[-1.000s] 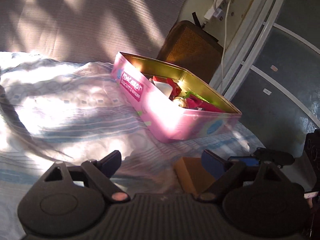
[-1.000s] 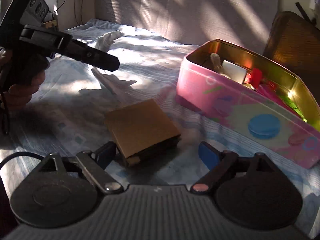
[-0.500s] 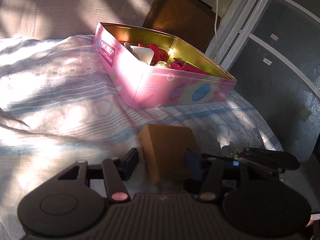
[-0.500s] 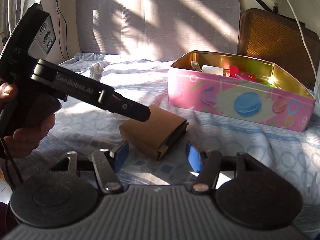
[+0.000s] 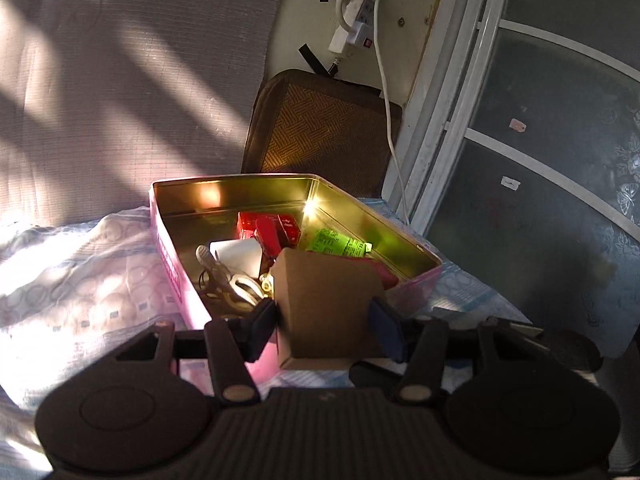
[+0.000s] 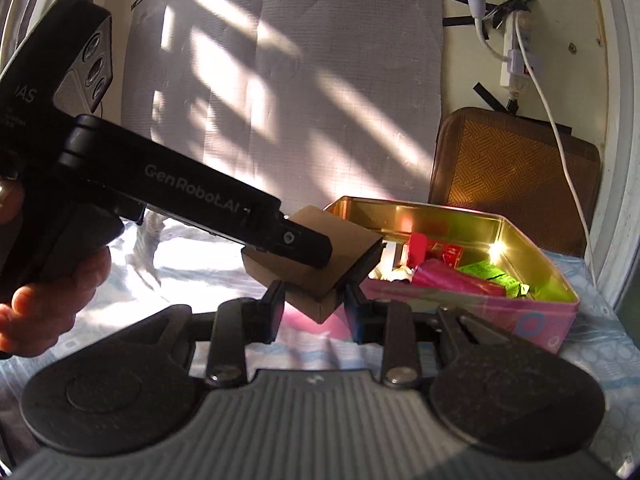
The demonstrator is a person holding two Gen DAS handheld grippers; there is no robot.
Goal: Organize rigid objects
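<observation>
- Sunlight fell in slanted bars across a grey mat (image 5: 132, 72) on the wall and over the bed sheet (image 5: 80, 292), pale with blue rings, that carried everything.
- We saw a woven brown cushion (image 5: 324, 136) propped against the wall behind the tin, with a white power strip (image 5: 356, 28) taped above it and its cable hanging down.
- We held the left hand-held gripper (image 5: 326, 322) clenched on the brown cardboard box (image 5: 328, 300), one blue pad on each side face, the box lifted off the sheet.
- From the left wrist view the box hung at the near end of the pink macaron tin (image 5: 176, 276), overlapping its rim.
- Inside the tin's gold interior we made out a red packet (image 5: 268, 228), a green packet (image 5: 336, 242), a white piece (image 5: 236, 256) and a tangle of cord, all lying loose.
- The right hand-held gripper (image 6: 314, 308) was closing, its jaws either side of the box's lower corner (image 6: 316, 304); we could not tell whether the pads pressed on it.
- In the right wrist view the left tool's black body crossed from the left, gripped by a hand (image 6: 48, 292), and the box (image 6: 316, 276) sat tilted just left of the tin (image 6: 480, 304).
</observation>
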